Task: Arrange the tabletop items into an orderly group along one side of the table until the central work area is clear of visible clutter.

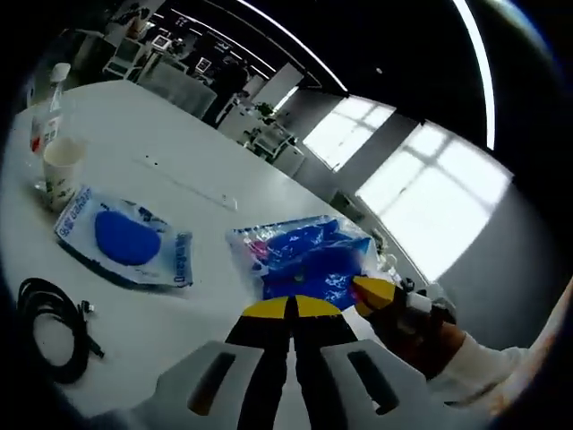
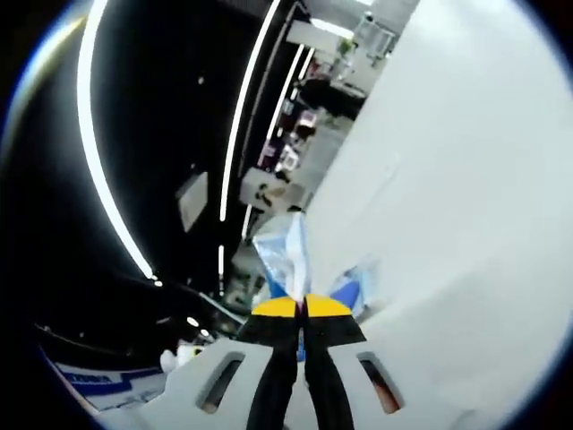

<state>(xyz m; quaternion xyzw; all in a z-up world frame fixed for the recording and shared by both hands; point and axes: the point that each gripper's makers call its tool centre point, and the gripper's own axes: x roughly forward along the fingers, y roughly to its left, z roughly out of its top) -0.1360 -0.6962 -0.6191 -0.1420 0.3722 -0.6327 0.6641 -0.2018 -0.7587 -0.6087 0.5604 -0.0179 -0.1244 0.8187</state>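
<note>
A crumpled clear bag with blue contents point(image 1: 309, 260) sits just beyond my left gripper point(image 1: 291, 307). The jaws are shut, with the bag's near edge meeting their yellow tips. From the right, my right gripper point(image 1: 374, 292) comes in, held by a hand in a white sleeve, its yellow tip at the bag's right edge. In the right gripper view, my right gripper point(image 2: 303, 309) is shut on the bag point(image 2: 285, 251), which stands up edge-on from the tips beside the white table point(image 2: 466, 197).
On the white table point(image 1: 179, 143), a flat packet holding a blue round item point(image 1: 125, 237) lies to the left. A paper cup point(image 1: 63, 170) and a bottle point(image 1: 49, 112) stand at the far left. A coiled black cable point(image 1: 54, 327) lies near the front-left edge.
</note>
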